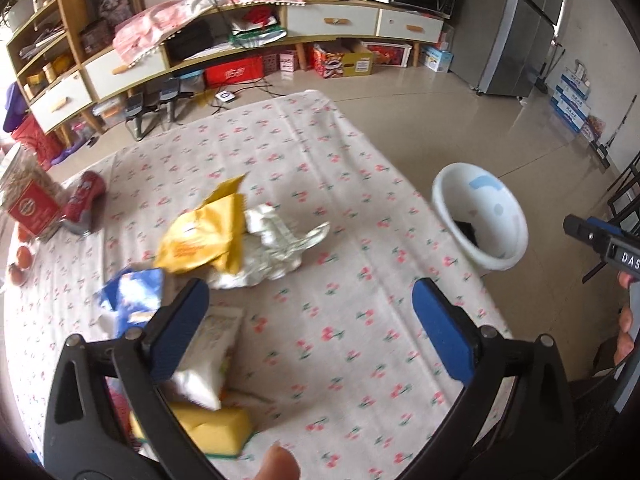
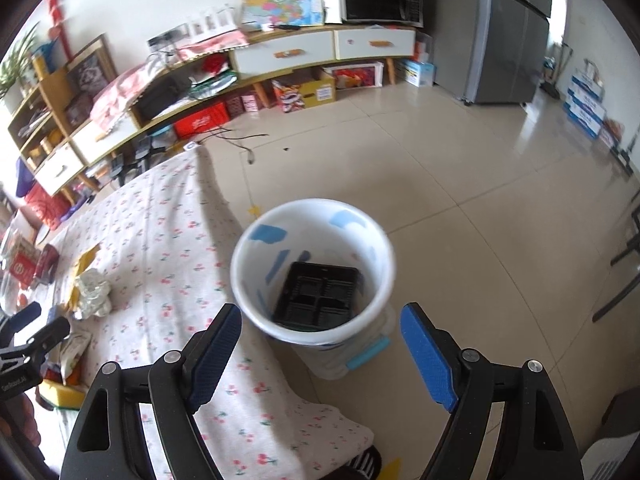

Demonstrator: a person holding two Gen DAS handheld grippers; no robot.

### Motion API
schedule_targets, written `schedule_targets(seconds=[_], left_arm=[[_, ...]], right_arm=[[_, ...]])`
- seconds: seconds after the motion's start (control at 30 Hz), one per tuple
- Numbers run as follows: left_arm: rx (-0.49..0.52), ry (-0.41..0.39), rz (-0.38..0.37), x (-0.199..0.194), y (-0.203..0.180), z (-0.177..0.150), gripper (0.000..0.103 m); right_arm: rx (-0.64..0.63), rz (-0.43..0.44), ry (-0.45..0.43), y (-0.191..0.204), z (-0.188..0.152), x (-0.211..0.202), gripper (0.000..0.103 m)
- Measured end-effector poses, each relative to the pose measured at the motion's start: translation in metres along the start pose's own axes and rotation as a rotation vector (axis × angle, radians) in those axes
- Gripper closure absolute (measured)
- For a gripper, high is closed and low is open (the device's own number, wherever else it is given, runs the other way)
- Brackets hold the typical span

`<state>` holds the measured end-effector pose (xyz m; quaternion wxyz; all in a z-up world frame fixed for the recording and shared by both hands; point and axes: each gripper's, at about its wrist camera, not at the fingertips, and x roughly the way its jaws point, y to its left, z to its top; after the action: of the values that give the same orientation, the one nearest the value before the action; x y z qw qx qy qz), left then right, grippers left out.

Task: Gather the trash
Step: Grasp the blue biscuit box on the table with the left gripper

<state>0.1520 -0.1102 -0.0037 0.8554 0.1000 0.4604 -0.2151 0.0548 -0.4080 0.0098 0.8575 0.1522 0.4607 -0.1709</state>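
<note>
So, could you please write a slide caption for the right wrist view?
Open right gripper above a white bin holding a black tray, beside the cloth-covered table.

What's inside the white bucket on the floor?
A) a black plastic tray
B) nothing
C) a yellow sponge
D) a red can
A: the right wrist view looks down into the white bucket and a black plastic tray lies at its bottom.

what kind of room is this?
Likely a home living room: a low TV cabinet along the wall, a fridge, and a table under a floral tablecloth strewn with wrappers.
</note>
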Motion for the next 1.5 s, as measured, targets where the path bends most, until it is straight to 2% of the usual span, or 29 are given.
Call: schedule_targets(seconds=[0.23, 0.5, 0.53, 0.57, 0.67, 0.8, 0.87, 0.93, 1.1, 1.3, 1.5], left_arm=[[-0.047, 0.034, 0.057, -0.013, 0.064, -0.017, 0.002], [-0.087, 0.121, 0.033, 0.002, 0.115, -0.033, 0.002], [-0.088, 0.129, 0.023, 0.007, 0.120, -0.035, 0.004], [-0.092, 0.135, 0.015, 0.011, 0.124, -0.036, 0.012], [-0.134, 0.184, -0.019, 0.030, 0.139, -0.037, 0.027], [-0.194, 0.212, -0.091, 0.047, 0.153, -0.033, 0.034], [-0.214, 0.229, -0.126, 0.054, 0.157, -0.032, 0.041], [-0.225, 0.243, -0.147, 0.058, 0.157, -0.032, 0.042], [-0.230, 0.206, -0.148, 0.049, 0.159, -0.032, 0.043], [-0.267, 0.077, -0.104, 0.007, 0.179, -0.031, 0.043], [-0.338, 0.041, -0.083, -0.008, 0.205, -0.044, 0.043]], right_arm=[[-0.075, 0.031, 0.015, 0.047, 0.000, 0.005, 0.019], [-0.155, 0.037, 0.033, 0.094, -0.001, 0.015, 0.019], [-0.164, 0.037, 0.037, 0.100, -0.002, 0.017, 0.019], [-0.174, 0.035, 0.041, 0.106, -0.002, 0.019, 0.019], [-0.208, 0.027, 0.052, 0.124, -0.003, 0.024, 0.019], [-0.247, 0.009, 0.068, 0.145, -0.002, 0.036, 0.019], [-0.260, 0.005, 0.077, 0.154, -0.001, 0.042, 0.019], [-0.268, 0.007, 0.083, 0.161, 0.000, 0.047, 0.019], [-0.274, 0.049, 0.100, 0.182, 0.002, 0.054, 0.019], [-0.286, 0.127, 0.125, 0.206, 0.000, 0.061, 0.019], [-0.339, 0.195, 0.142, 0.237, 0.003, 0.075, 0.019]])
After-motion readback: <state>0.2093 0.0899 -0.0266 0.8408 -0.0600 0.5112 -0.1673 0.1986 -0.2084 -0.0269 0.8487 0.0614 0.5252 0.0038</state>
